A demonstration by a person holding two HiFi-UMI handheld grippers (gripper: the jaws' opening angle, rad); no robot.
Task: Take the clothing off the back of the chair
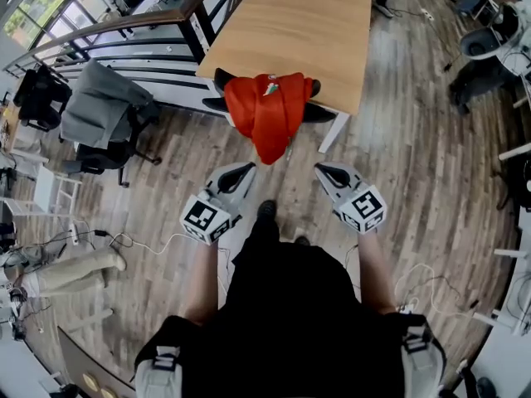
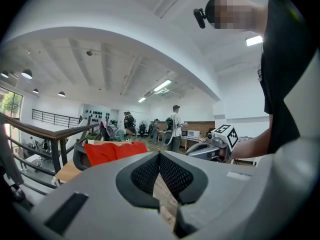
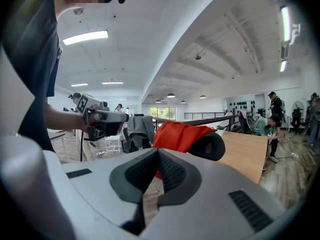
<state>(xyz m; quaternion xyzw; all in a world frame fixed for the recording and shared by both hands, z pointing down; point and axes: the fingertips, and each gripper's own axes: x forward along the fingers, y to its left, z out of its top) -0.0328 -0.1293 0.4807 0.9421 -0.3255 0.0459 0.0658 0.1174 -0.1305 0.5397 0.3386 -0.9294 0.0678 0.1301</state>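
Red shirt [image 1: 270, 110] hung over the chair [image 1: 219, 81]
The left hand-held gripper [image 1: 245, 171] and right hand-held gripper [image 1: 323, 171] were both clenched, empty, short of it.

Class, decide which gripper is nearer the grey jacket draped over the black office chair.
Left. The left gripper is to the right of the grey jacket; the right gripper is farther right, beyond the left one.
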